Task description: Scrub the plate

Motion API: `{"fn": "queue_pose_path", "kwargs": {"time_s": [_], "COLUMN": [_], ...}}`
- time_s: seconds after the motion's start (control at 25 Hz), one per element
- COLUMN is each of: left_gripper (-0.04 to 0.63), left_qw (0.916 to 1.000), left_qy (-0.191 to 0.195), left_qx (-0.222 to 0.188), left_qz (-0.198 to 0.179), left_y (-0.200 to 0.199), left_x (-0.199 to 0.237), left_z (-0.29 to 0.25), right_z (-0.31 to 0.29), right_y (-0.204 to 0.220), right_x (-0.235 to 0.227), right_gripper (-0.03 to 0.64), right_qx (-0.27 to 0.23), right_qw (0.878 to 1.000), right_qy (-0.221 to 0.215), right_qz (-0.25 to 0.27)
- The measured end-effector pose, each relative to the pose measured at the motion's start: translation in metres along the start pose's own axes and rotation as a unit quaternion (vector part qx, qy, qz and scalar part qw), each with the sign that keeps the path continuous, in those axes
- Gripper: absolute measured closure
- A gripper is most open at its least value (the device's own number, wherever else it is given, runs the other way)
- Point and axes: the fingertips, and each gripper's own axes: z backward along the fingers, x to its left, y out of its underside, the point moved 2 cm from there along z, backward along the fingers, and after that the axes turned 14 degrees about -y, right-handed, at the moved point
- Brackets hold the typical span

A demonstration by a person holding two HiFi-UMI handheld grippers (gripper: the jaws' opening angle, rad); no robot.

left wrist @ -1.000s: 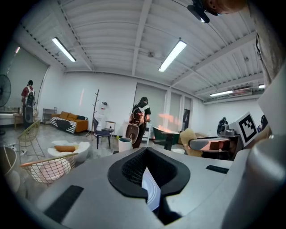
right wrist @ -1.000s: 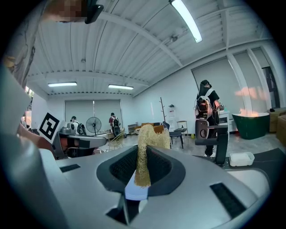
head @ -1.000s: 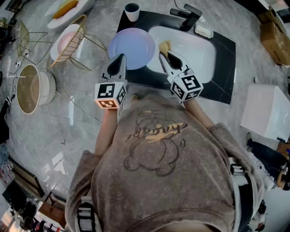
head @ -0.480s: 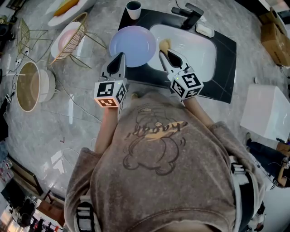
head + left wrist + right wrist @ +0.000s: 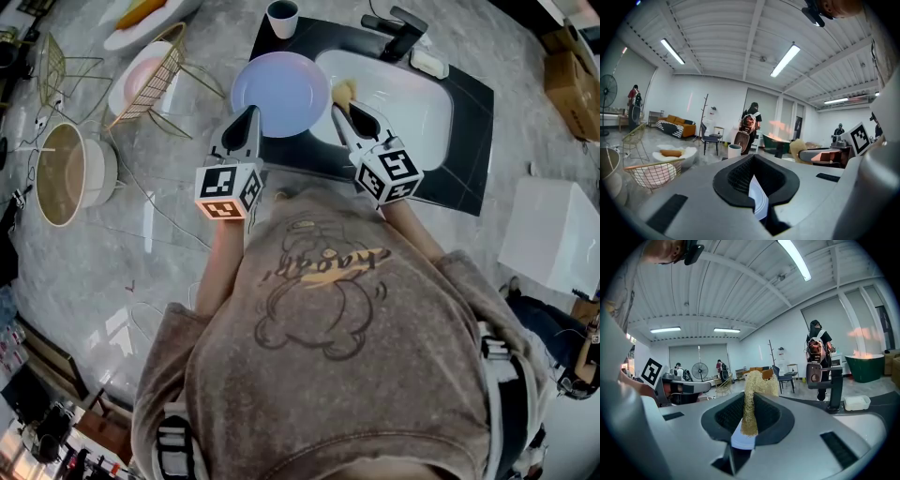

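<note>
A pale blue plate point(image 5: 281, 92) is held over the dark mat at the left edge of the white sink point(image 5: 412, 108). My left gripper point(image 5: 252, 112) is shut on the plate's near rim. In the left gripper view that rim point(image 5: 758, 202) shows as a thin white edge pinched between the dark pads of the left gripper point(image 5: 753, 165). My right gripper point(image 5: 339, 107) is shut on a yellow loofah sponge point(image 5: 343, 92), which is held just right of the plate, at its edge. The sponge point(image 5: 751, 397) sticks up between the pads in the right gripper view.
A black faucet point(image 5: 401, 34) and a soap bar point(image 5: 428, 64) stand behind the sink, with a cup point(image 5: 281, 17) on the mat's far left corner. A wire rack with a pink plate point(image 5: 145, 80) and a large bowl point(image 5: 64, 176) sit to the left. A white box point(image 5: 553, 234) stands at right.
</note>
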Motion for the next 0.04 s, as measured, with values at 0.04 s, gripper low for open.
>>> {"fn": "queue_pose_path", "kwargs": {"time_s": [0.04], "left_gripper": [0.577], "left_qw": [1.0], "left_qy": [0.0], "left_qx": [-0.001], "left_qz": [0.0], "left_y": [0.0001], "left_x": [0.0001], "left_z": [-0.0003], "right_z": [-0.0002], "right_y": [0.0001], "right_x": [-0.0005], "right_gripper": [0.563], "right_qx": [0.0], "right_qw": [1.0], "right_qy": [-0.001], "right_qz": [0.0]}}
